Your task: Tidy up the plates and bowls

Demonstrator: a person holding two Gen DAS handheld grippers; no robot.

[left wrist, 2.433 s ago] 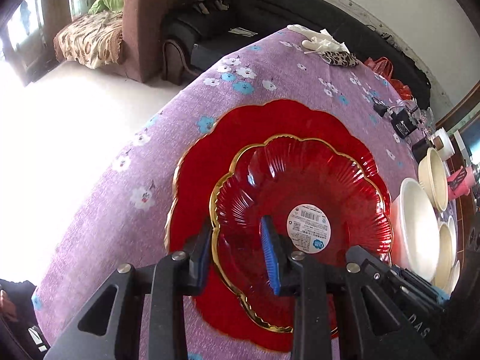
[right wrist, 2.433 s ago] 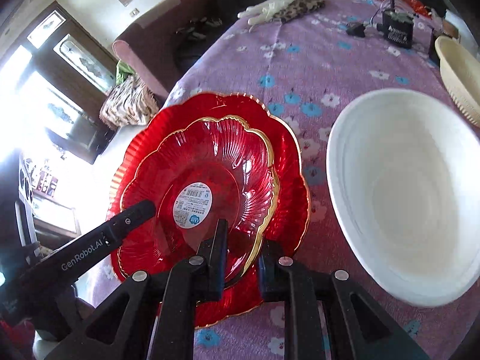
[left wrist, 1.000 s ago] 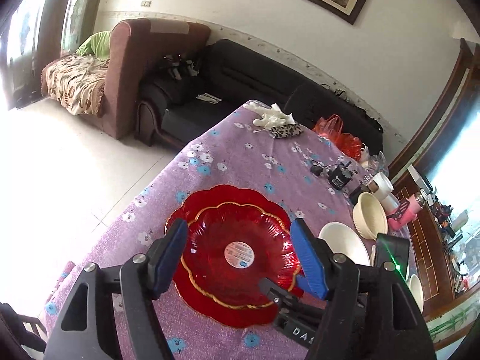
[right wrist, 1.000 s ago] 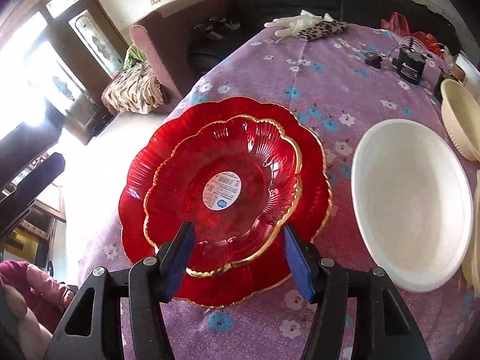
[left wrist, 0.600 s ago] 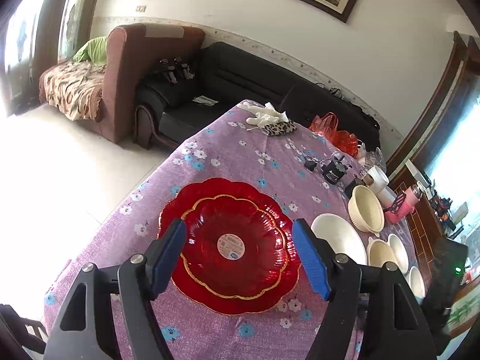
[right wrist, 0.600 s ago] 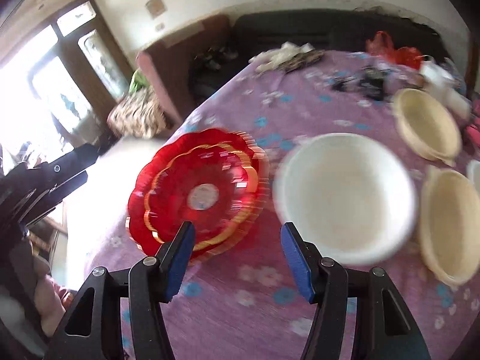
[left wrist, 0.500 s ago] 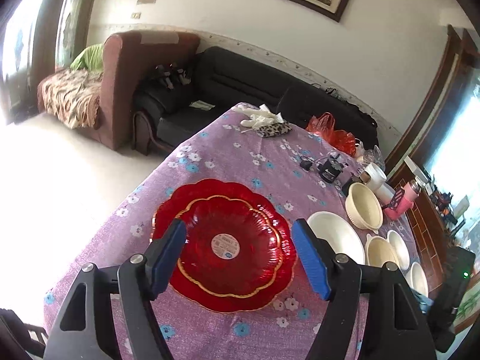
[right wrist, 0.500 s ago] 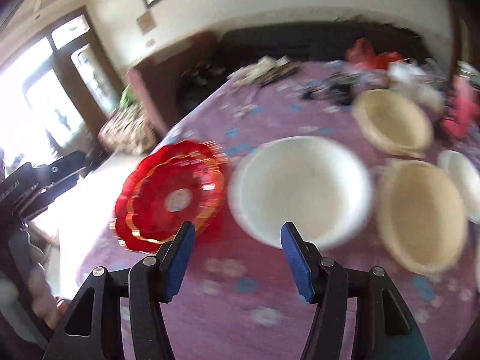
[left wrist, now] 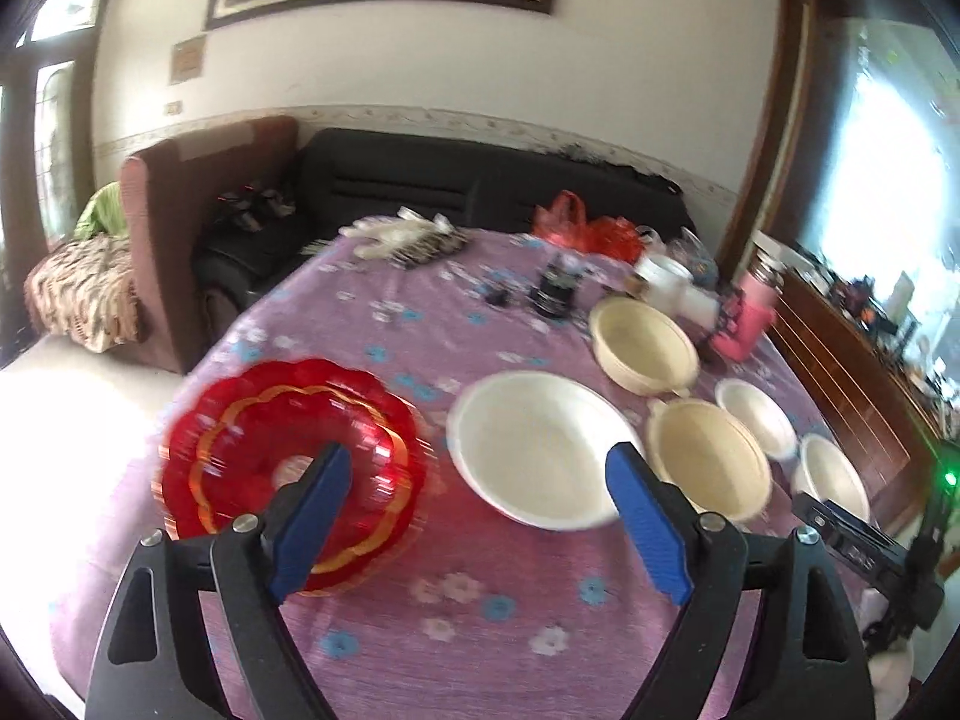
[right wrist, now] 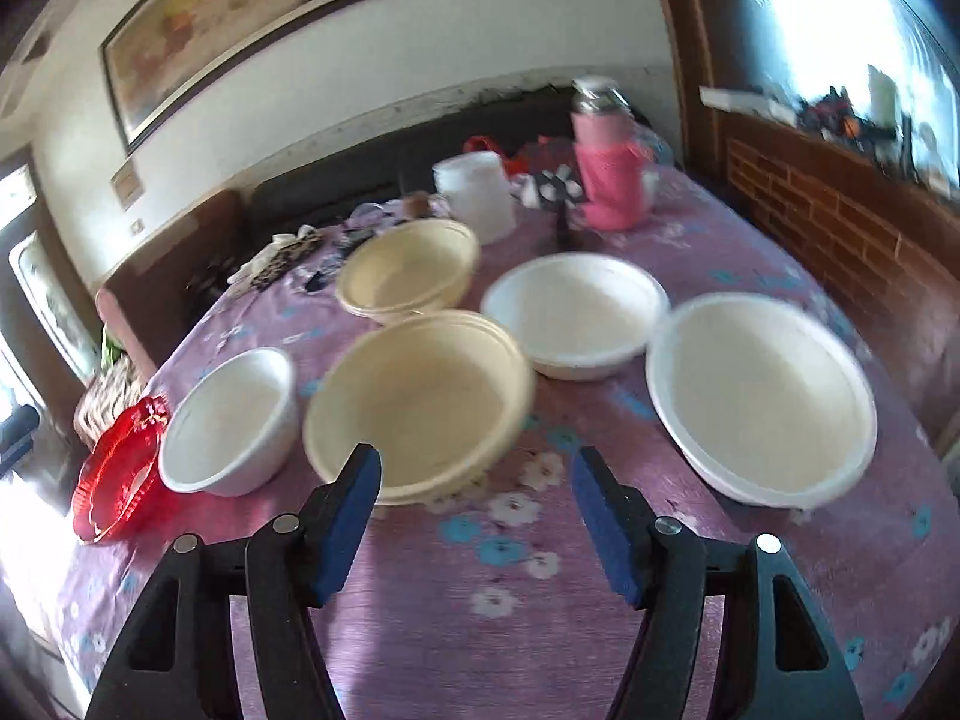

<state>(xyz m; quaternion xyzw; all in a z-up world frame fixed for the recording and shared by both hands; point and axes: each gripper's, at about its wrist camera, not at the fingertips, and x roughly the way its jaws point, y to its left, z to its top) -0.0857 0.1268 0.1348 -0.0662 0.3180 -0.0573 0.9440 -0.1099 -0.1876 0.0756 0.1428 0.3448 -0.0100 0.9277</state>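
Two stacked red scalloped plates [left wrist: 288, 456] lie at the table's left; they also show in the right wrist view [right wrist: 117, 471]. A large white bowl [left wrist: 534, 450] sits beside them. Right of it stand two cream bowls [left wrist: 708, 459] [left wrist: 642, 345] and two small white bowls [left wrist: 756, 417]. My left gripper [left wrist: 474, 516] is open and empty above the table's near edge. My right gripper [right wrist: 477, 516] is open and empty, in front of a cream bowl [right wrist: 420, 405], with white bowls [right wrist: 231, 423] [right wrist: 576, 312] [right wrist: 759, 396] around it.
A purple flowered cloth [left wrist: 480, 600] covers the table. At the far end stand a pink flask [right wrist: 606, 162], a white container [right wrist: 474, 192], black gadgets [left wrist: 555, 291], gloves [left wrist: 396, 234] and a red bag [left wrist: 588, 225]. A sofa [left wrist: 480, 180] and armchair [left wrist: 198, 210] stand behind.
Both grippers opened, let go of the smaller red plate on the larger one, and pulled back and up. Both views have since swung right, the right one onto the bowls.
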